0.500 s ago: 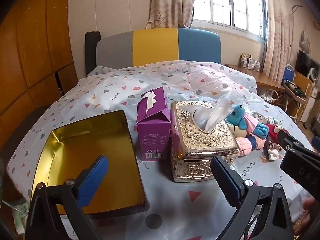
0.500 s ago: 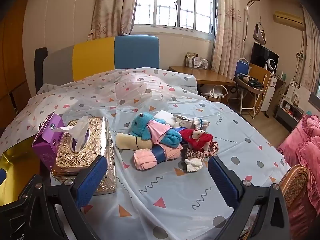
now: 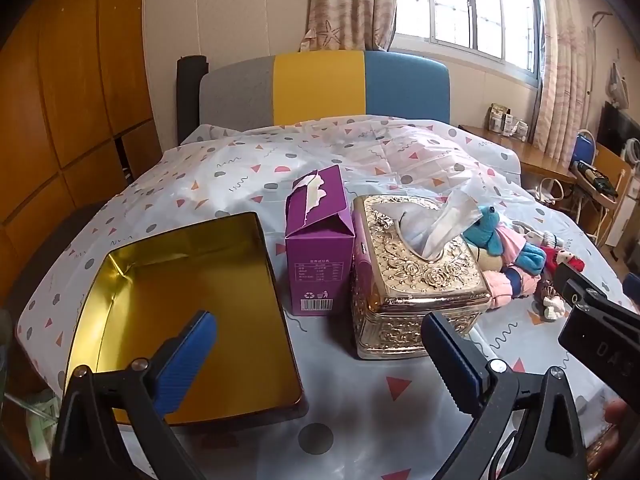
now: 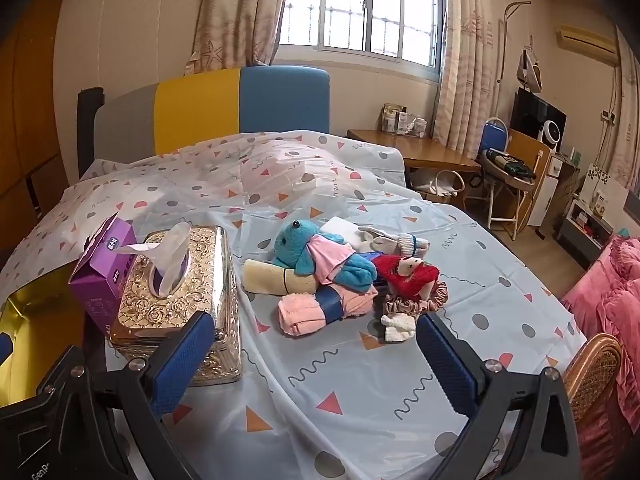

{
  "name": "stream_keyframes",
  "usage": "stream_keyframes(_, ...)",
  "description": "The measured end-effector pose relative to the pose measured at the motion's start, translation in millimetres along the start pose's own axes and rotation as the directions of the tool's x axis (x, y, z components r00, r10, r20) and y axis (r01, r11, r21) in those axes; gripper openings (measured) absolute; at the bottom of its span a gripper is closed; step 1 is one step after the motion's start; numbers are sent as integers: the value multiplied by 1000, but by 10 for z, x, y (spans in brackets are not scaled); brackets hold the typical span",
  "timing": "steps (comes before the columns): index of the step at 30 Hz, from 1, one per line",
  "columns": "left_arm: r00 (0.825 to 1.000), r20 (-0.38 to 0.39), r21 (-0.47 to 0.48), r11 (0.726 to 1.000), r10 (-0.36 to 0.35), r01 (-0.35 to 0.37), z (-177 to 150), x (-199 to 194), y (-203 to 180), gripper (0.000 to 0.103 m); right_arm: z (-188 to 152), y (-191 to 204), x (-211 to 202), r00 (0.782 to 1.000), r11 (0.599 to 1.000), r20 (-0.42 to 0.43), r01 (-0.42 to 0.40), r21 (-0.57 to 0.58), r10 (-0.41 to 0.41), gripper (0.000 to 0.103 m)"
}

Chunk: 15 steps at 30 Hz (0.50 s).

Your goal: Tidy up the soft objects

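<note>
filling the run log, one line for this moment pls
left gripper open, empty | right gripper open, empty | soft toys piled beside tissue box | gold tin empty

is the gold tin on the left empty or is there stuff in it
Empty. The left wrist view looks straight into the gold tin and shows only its bare shiny floor; the soft toys lie outside, past the tissue box.

One gold tin (image 3: 188,320), one purple carton (image 3: 320,240), one ornate gold tissue box (image 3: 416,280). One blue plush toy (image 4: 304,246), one red plush toy (image 4: 408,274), two rolled towels (cream (image 4: 272,278), pink (image 4: 316,310)), one scrunchie (image 4: 416,300).
</note>
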<state>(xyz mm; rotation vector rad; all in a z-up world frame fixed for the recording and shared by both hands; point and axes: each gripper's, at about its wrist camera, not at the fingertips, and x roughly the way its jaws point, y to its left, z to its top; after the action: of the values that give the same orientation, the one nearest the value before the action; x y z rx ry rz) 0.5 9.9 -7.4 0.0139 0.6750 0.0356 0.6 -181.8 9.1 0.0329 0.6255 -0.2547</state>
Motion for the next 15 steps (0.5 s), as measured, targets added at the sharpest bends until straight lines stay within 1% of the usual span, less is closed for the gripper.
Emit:
stream_keyframes(7,1000,-8,1,1000,4,-4,7,8,-3,103,14,60,-4,1000,1000,4,2,-15,-2,103)
stream_keyframes(15,1000,-17,-10,1000,3,-3,-8,19,33,103,43,43,29,1000,1000,5,-3,-25,3,103)
